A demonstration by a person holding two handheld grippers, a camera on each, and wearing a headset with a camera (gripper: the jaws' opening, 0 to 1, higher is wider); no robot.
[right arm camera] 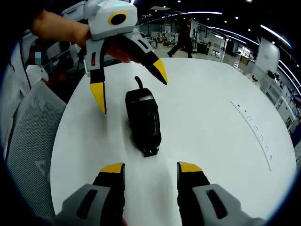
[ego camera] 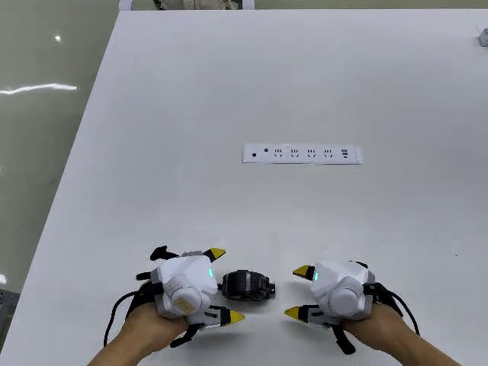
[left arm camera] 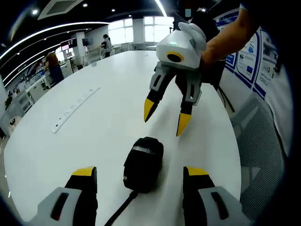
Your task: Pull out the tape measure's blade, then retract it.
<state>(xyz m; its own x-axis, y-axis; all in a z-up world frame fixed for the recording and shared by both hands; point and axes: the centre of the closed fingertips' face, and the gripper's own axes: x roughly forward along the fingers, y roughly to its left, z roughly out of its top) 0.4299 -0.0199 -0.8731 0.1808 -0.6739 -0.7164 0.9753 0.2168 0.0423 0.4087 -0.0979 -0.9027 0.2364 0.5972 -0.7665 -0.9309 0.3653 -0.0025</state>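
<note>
Your forearms run off the near edge in the head view, and a small grey object [ego camera: 483, 36] at the table's [ego camera: 305, 76] far right edge is cut off, too little showing to name it. The power strip's [ego camera: 302, 154] markings are too small to read. In the left gripper view, the tape measure's [left arm camera: 143, 162] black strap [left arm camera: 121, 207] runs out of the picture.

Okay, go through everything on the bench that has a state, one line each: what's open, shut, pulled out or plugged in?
tape measure: blade in, not gripped.
left tongs: open, tips at the tape measure's end, not closed on it.
right tongs: open, empty, just short of the tape measure.
power strip: nothing plugged in.
</note>
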